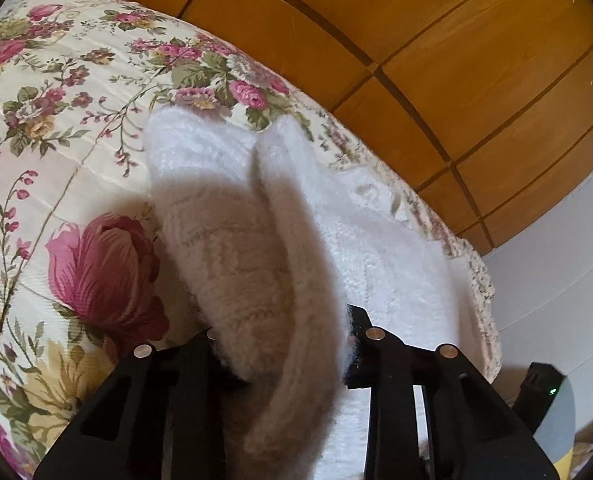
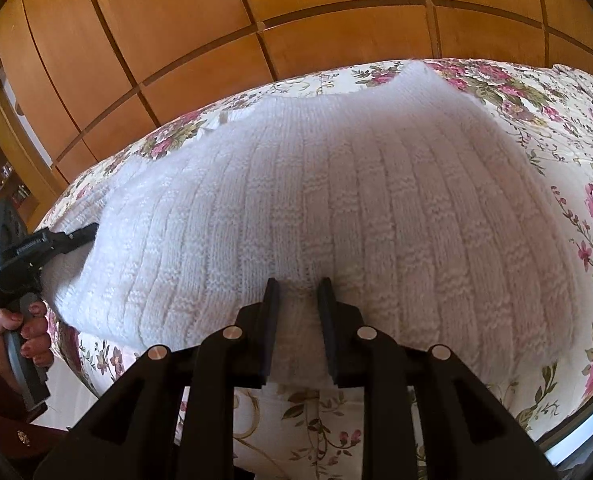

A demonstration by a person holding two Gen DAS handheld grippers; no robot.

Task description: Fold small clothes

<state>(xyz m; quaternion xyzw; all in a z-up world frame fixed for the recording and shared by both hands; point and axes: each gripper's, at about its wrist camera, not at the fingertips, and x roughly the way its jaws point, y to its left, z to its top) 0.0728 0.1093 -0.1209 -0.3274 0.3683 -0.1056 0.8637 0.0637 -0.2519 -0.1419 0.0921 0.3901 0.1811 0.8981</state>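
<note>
Right wrist view took in, largest first, the orange-brown panelled wooden wardrobe (image 2: pixel 224 28) filling the background, with an open shelf unit (image 2: pixel 0 176) at its left edge holding small items too tiny to identify. Below it spread the cream quilted bedspread printed with pink roses and green leaves (image 2: pixel 556 128), covering a bed. On the bedspread lay the white ribbed knitted sweater (image 2: pixel 328 200), its near edge lifted off the cover and its far parts resting on it; how much of it was folded under could not be made out. The right hand-held gripper (image 2: pixel 298 320) had its two black fingers drawn in on a bunched fold of the sweater's near hem, pinching it. At the left of this view the left hand-held gripper (image 2: pixel 76 234) gripped the sweater's side edge, its fingertips buried in the knit, held by a hand (image 2: pixel 24 332) with a dark red sleeve.

Left wrist view showed the sweater (image 1: pixel 256 248) draped thickly between the left hand-held gripper (image 1: pixel 280 344), hiding both fingertips, so the fingers appeared clamped on the fuzzy fabric.
</note>
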